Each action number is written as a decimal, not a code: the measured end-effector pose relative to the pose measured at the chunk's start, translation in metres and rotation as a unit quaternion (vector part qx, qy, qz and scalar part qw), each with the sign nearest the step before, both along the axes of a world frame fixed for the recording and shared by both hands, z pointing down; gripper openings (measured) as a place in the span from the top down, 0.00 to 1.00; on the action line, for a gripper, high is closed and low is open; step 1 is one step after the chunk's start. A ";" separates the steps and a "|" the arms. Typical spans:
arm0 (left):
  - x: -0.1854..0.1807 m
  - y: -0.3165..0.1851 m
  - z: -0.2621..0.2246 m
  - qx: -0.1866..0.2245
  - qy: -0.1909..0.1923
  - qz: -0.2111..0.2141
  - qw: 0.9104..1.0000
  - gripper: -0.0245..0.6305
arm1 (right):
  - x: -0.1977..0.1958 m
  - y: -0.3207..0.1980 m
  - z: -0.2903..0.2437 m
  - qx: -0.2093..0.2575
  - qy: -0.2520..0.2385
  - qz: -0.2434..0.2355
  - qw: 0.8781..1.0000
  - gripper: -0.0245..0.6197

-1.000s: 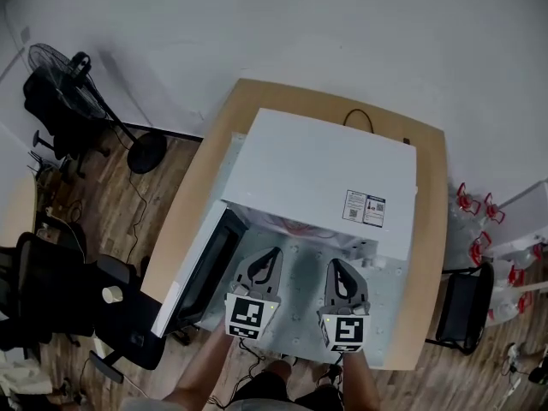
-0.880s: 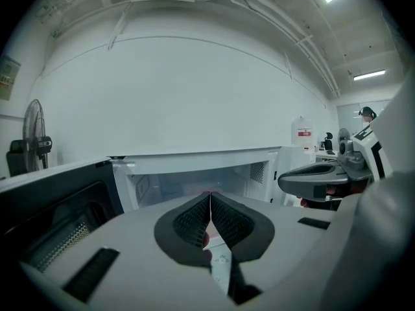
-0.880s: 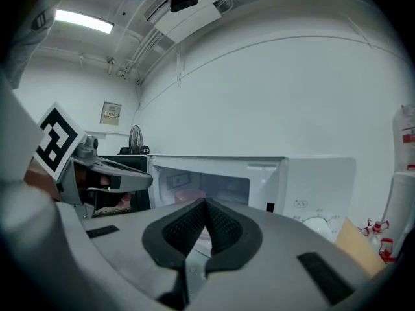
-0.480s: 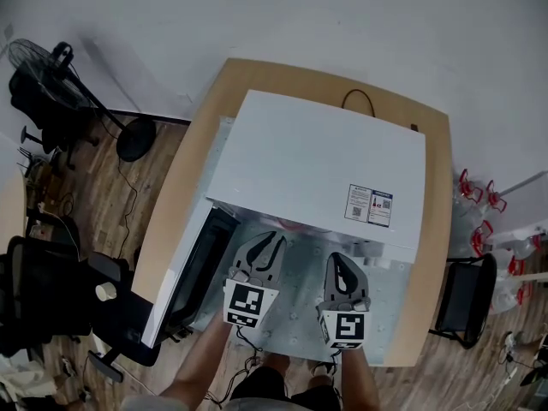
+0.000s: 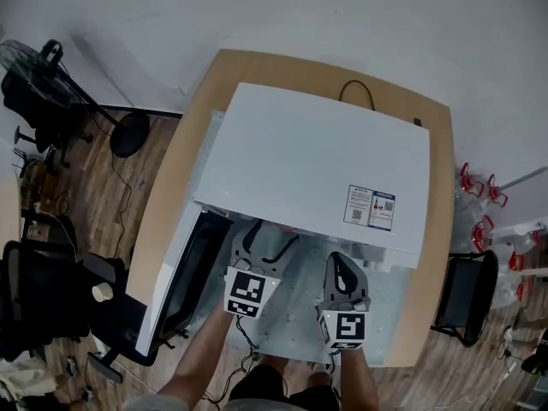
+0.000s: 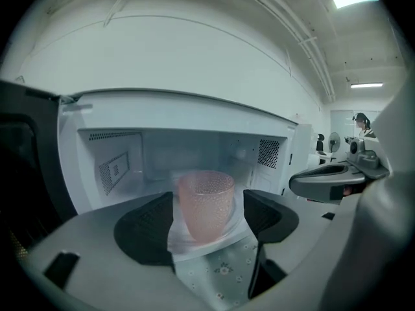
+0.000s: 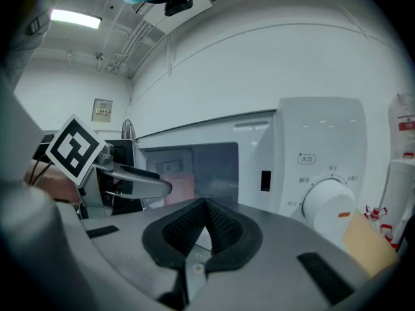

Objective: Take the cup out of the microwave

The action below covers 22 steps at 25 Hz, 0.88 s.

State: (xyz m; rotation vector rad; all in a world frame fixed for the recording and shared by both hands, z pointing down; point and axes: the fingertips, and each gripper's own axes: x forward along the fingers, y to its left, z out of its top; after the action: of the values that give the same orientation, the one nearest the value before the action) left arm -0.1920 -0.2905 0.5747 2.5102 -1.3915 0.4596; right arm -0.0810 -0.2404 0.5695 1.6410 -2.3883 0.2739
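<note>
**Head view:** from above, it faces steeply down and stands well back. It takes in the whole microwave, the tabletop, the left tool and the right tool.

**Left gripper view:** carried on the left tool, it faces nearly level along that tool's opening jaws. It looks into the open cavity at close range, with the cup between the jaws, untouched.

**Right gripper view:** carried on the right tool, it faces the microwave's front from slightly farther back, with the dial at right.

**Overlap:** both gripper views share the cavity, and each shows the other tool at its edge.
</note>
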 end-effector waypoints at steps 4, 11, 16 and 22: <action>0.006 -0.009 0.002 0.005 0.005 0.002 1.000 0.41 | 0.003 -0.001 0.006 -0.003 -0.001 0.003 1.000 0.94; 0.011 -0.022 0.010 0.002 0.004 -0.004 1.000 0.39 | 0.012 -0.002 0.010 -0.006 0.000 0.008 1.000 0.94; 0.015 -0.027 0.013 0.005 -0.001 -0.006 1.000 0.39 | 0.017 -0.001 0.014 -0.008 -0.004 0.015 1.000 0.94; 0.015 -0.031 0.017 0.005 -0.010 -0.014 1.000 0.40 | 0.025 0.002 0.015 -0.010 -0.005 0.020 1.000 0.94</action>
State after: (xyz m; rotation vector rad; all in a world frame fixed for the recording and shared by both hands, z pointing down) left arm -0.1770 -0.3219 0.5914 2.4970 -1.4380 0.4737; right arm -0.0564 -0.2384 0.5850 1.6829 -2.3538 0.3123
